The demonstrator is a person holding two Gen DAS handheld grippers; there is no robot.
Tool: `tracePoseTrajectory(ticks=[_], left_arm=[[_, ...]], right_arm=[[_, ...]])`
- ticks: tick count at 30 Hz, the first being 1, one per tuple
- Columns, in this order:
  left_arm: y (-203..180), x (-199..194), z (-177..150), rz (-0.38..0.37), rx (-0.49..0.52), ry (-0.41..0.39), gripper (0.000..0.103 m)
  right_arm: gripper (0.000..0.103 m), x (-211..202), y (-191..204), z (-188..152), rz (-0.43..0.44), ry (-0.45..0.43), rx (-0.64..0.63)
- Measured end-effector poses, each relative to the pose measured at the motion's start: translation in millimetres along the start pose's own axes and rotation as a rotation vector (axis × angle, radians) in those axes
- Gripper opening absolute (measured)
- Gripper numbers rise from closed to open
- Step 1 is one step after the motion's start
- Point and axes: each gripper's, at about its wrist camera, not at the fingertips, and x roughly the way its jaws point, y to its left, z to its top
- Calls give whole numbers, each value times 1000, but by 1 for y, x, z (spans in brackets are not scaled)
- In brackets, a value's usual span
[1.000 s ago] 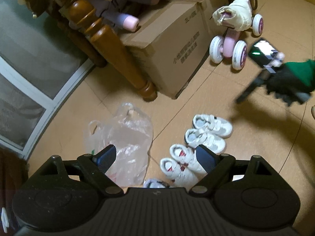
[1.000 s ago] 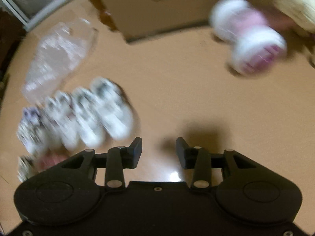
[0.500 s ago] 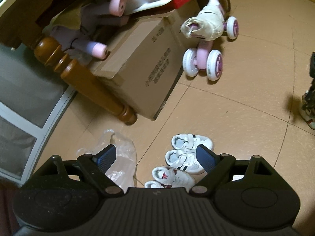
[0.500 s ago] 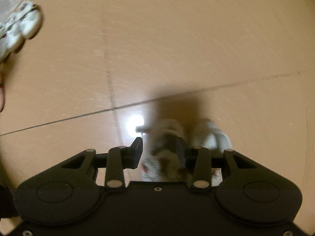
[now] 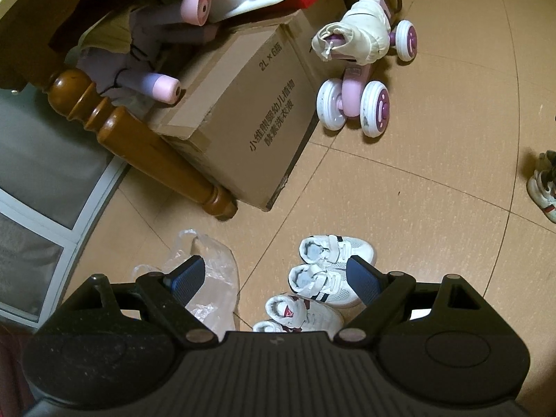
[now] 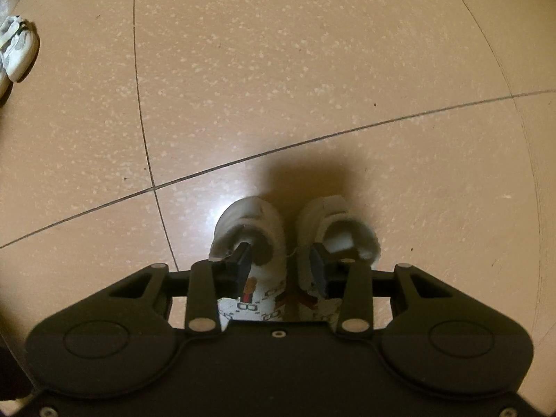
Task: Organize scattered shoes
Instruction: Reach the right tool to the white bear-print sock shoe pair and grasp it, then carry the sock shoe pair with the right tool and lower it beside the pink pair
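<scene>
A row of small white shoes lies on the tan floor under my left gripper [image 5: 274, 278], which is open and holds nothing. One pair has navy stripes [image 5: 330, 278]; the pair nearer me has red trim [image 5: 302, 312]. In the right wrist view, a pair of white high-top shoes stands side by side: the left shoe [image 6: 253, 222] and the right shoe [image 6: 344, 222]. My right gripper [image 6: 281, 269] is open and low over them. One finger dips into each shoe's opening, with both inner collars between the fingers. The same pair [image 5: 544, 187] shows at the far right edge of the left wrist view.
A crumpled clear plastic bag [image 5: 215, 271] lies left of the shoe row. Behind it are a cardboard box [image 5: 250, 118], a turned wooden table leg [image 5: 139, 139] and a pink ride-on toy [image 5: 358, 100]. A striped shoe [image 6: 17, 48] shows at the right wrist view's left edge.
My right gripper swung away from the shoe row to the white high-top pair and sank until its fingers entered the openings. The left view drew back; the gloved hand left it.
</scene>
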Motion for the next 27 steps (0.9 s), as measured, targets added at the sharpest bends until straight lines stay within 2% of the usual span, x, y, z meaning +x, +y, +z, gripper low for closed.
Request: tracePoseTrajectory(ticks=[3, 20, 22, 23, 24, 27], left_arm=[[-2, 2, 2, -3, 7, 2, 89], [-8, 15, 1, -6, 25, 44, 89], [-6, 16, -1, -6, 24, 52, 89], [-5, 16, -3, -3, 21, 54, 89], [-4, 16, -4, -1, 19, 55, 89], [2, 10, -8, 5, 2, 46, 89]], right_arm=[[52, 2, -1, 1, -8, 7, -10], [53, 44, -4, 5, -44, 77, -1], [33, 44, -1, 4, -31, 90, 5], [15, 43, 1, 4, -25, 97, 8], [9, 43, 2, 4, -19, 104, 10], [9, 43, 7, 3, 0, 123, 18]])
